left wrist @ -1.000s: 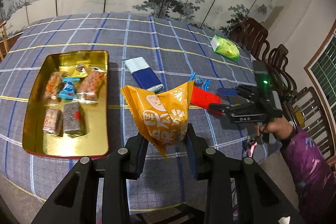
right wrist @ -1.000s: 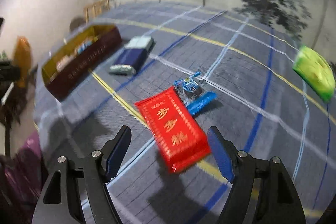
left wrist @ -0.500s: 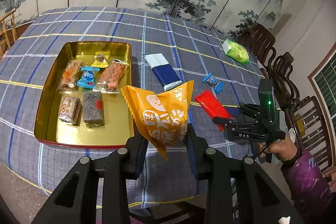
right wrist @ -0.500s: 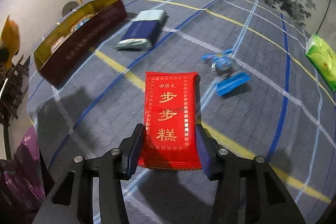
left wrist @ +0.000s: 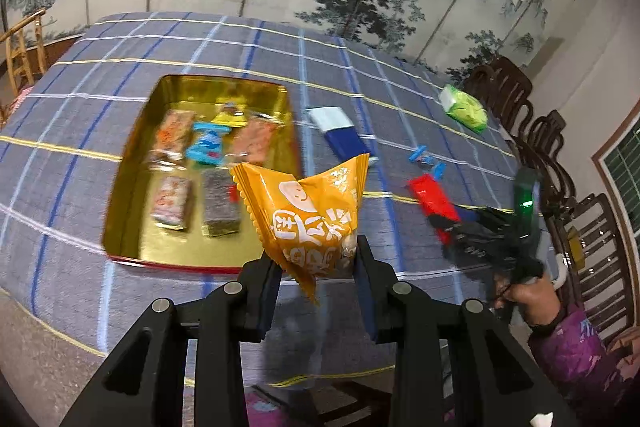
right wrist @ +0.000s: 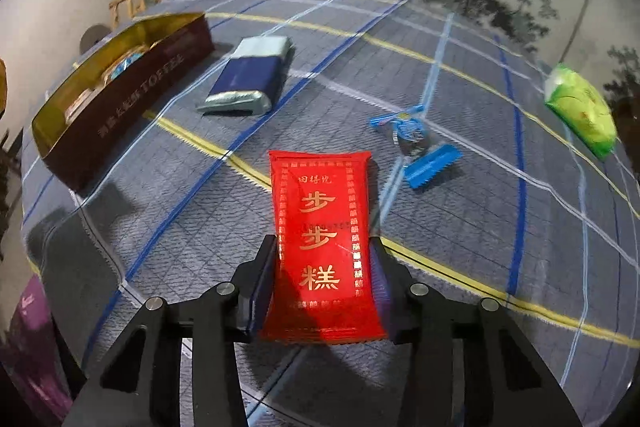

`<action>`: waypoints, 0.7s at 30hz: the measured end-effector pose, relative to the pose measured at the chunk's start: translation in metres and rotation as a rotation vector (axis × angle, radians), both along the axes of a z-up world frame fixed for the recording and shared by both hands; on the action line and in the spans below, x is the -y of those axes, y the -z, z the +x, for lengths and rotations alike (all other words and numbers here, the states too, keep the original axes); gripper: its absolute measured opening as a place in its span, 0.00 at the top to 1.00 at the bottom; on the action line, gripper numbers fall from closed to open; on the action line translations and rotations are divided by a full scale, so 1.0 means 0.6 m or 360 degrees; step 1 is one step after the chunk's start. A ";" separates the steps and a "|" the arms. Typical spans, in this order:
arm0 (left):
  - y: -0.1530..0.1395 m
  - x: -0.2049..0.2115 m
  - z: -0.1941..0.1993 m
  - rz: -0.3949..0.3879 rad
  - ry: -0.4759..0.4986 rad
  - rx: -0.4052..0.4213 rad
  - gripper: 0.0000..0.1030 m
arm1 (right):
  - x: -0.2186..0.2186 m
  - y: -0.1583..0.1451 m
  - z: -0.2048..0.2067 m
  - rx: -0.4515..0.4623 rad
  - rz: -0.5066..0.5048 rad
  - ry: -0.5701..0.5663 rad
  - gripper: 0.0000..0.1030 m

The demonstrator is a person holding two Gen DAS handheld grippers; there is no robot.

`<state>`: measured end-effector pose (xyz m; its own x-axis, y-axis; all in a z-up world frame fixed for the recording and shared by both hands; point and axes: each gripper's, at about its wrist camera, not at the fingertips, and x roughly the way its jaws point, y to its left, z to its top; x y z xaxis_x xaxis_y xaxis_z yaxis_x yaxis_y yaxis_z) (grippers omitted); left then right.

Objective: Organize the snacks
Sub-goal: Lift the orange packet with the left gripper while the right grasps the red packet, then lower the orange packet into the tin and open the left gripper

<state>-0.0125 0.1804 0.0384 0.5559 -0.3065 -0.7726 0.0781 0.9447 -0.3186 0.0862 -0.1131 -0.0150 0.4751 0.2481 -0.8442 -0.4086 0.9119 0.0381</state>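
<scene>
Tin (left wrist: 120, 227) is already holding five snacks; left claw (left wrist: 316, 263) is clamping an orange bag (left wrist: 308, 215) beside it, right claw (right wrist: 324, 287) is closing around a red pack (right wrist: 320, 227); three more are lying beyond.

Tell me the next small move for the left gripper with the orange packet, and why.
Probably carry it over the gold tin and release. The left gripper holds the orange packet just short of the tin's near rim, and the tin's near right corner is bare.

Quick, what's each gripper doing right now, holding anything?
Left gripper: shut on the orange snack packet.
Right gripper: jaws closing, its fingers against both sides of the red snack packet on the tablecloth.
</scene>
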 end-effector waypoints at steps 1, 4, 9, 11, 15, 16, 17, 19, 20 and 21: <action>0.002 -0.008 -0.001 0.0005 -0.0012 -0.0005 0.70 | 0.012 -0.001 0.000 -0.0005 0.0060 0.0049 0.56; 0.008 -0.032 -0.001 0.0032 -0.0053 -0.0013 0.70 | 0.051 -0.005 -0.005 0.0031 0.0195 0.0196 0.57; 0.018 -0.057 0.015 0.0074 -0.0068 -0.0019 0.70 | 0.090 -0.003 -0.022 0.0058 0.0297 0.0322 0.57; 0.023 -0.054 0.024 0.0101 -0.0049 -0.0020 0.70 | 0.090 0.003 -0.029 0.0052 0.0298 0.0332 0.57; 0.033 -0.040 0.042 0.0099 -0.0004 -0.0032 0.70 | 0.086 0.006 -0.035 0.0065 0.0306 0.0334 0.57; 0.034 -0.034 0.048 0.0119 0.0005 -0.0027 0.70 | 0.086 0.007 -0.035 0.0066 0.0312 0.0339 0.57; 0.035 -0.029 0.052 0.0137 0.0017 -0.0020 0.70 | 0.088 0.007 -0.035 0.0068 0.0317 0.0344 0.57; 0.040 -0.021 0.065 0.0179 0.0037 -0.0012 0.70 | 0.088 0.007 -0.037 0.0074 0.0318 0.0346 0.57; 0.043 -0.018 0.070 0.0191 0.0046 -0.0015 0.70 | 0.088 0.007 -0.037 0.0073 0.0318 0.0346 0.57; 0.046 -0.015 0.078 0.0198 0.0060 -0.0022 0.70 | 0.088 0.008 -0.037 0.0074 0.0318 0.0346 0.57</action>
<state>0.0344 0.1894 0.0107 0.5348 -0.2282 -0.8136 0.1108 0.9735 -0.2002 0.0639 -0.1658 -0.0195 0.5722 0.2957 -0.7649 -0.2103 0.9545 0.2116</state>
